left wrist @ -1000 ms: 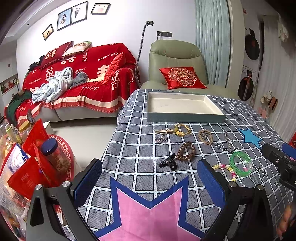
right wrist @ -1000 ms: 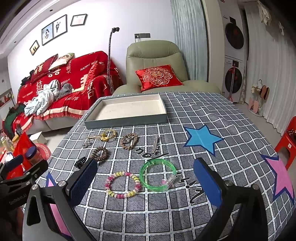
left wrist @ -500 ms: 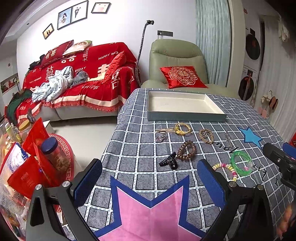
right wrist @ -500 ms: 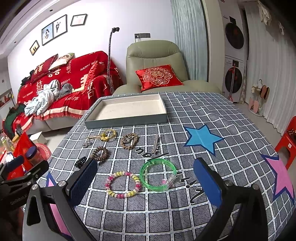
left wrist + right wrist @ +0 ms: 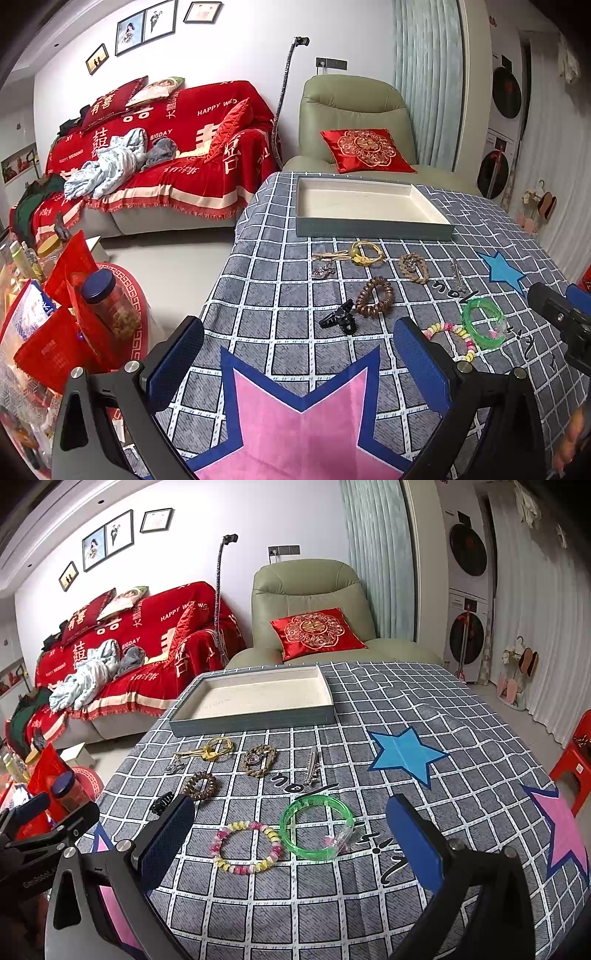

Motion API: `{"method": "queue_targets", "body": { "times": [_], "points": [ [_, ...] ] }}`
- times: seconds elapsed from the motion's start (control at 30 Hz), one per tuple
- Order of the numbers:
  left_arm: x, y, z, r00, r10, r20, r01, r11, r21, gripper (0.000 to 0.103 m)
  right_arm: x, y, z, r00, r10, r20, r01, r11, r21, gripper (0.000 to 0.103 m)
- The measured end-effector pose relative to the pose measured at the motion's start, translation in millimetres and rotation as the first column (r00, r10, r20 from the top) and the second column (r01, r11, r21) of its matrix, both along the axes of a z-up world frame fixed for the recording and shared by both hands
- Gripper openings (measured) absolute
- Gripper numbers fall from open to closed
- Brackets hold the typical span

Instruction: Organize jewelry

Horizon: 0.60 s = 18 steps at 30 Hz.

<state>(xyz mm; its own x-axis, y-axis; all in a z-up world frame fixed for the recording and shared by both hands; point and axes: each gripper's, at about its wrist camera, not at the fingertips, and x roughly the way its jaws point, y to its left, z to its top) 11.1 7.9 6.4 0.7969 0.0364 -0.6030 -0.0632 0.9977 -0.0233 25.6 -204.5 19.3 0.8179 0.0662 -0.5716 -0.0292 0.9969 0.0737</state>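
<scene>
Jewelry lies loose on the checked tablecloth before an empty grey tray [image 5: 255, 718] [image 5: 373, 227]: a green bangle [image 5: 316, 827] [image 5: 483, 323], a pastel bead bracelet [image 5: 246, 846] [image 5: 452, 334], a brown bead bracelet [image 5: 199, 785] [image 5: 374, 296], a black hair clip [image 5: 339, 317], a yellow cord bracelet [image 5: 218, 747] [image 5: 364, 253], a woven bracelet [image 5: 259, 760] [image 5: 413, 266] and a silver clip [image 5: 312, 765]. My left gripper [image 5: 299, 363] is open and empty over the pink star. My right gripper [image 5: 290, 840] is open and empty, its fingers either side of the pastel bracelet and bangle.
A red-covered sofa [image 5: 159, 162] and a green armchair [image 5: 314, 613] stand beyond the table. Snack bags and jars [image 5: 62, 314] sit to the left of the table edge. A red stool [image 5: 574, 753] is at the right. The left gripper shows in the right wrist view [image 5: 40, 834].
Almost nothing has changed; the left wrist view has shifted very slightly. Both grippers stay open and empty.
</scene>
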Motion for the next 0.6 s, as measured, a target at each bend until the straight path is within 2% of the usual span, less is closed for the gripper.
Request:
{"method": "queue_targets", "body": {
  "times": [0.6],
  "points": [
    [1.1,0.9,-1.7,1.0,0.001,-0.006,-0.001,1.0,-0.002,0.103,-1.1,1.1,-1.0,1.0,0.002,-0.001,-0.002,1.0,0.003,0.103]
  ]
}}
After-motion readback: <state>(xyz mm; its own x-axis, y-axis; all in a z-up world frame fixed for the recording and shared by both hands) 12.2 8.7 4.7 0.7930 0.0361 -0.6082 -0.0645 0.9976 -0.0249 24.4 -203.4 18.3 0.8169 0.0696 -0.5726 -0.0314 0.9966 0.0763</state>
